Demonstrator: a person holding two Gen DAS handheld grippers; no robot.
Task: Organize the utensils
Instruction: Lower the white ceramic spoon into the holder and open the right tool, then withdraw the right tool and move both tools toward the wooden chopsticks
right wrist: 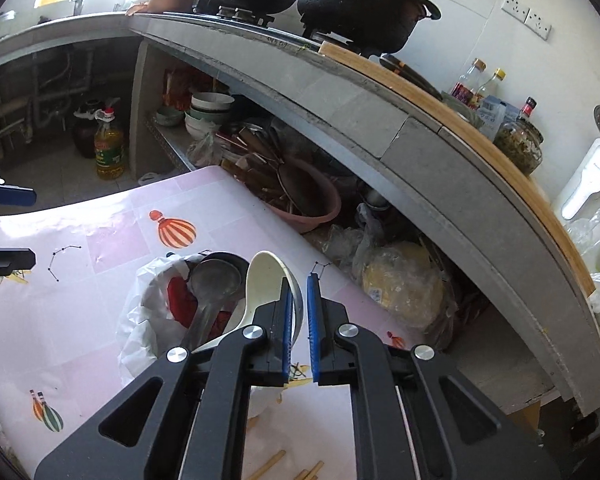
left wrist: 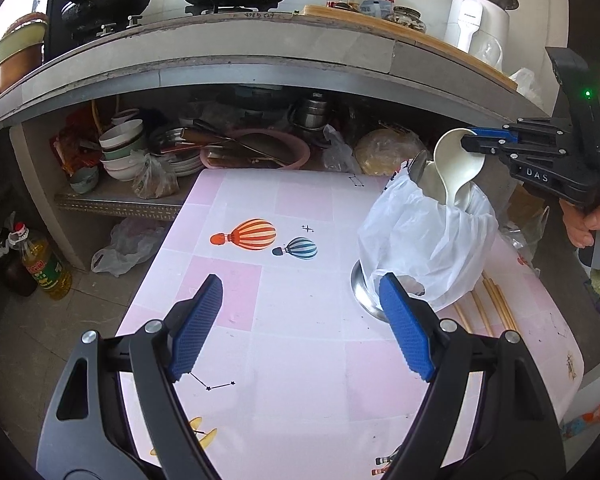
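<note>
The right gripper [right wrist: 299, 316] is seen slightly parted, just beside a white spoon [right wrist: 266, 280] standing in a bag-lined container [left wrist: 428, 248]; nothing is gripped. The left gripper [left wrist: 300, 326] is held wide apart, empty, over the pink table [left wrist: 300, 360].

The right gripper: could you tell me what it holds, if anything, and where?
Seemingly nothing: the right gripper stands slightly open around the bowl rim of the white spoon, with a gap showing between its pads and no visible pressure on the spoon.

A large cream plastic spoon [right wrist: 266, 280] stands bowl-up in a container wrapped in a white plastic bag [left wrist: 428, 236], beside a metal ladle [right wrist: 214, 280]. Wooden chopsticks [left wrist: 496, 304] lie flat on the desk [left wrist: 300, 320] just beside the bag.
</note>
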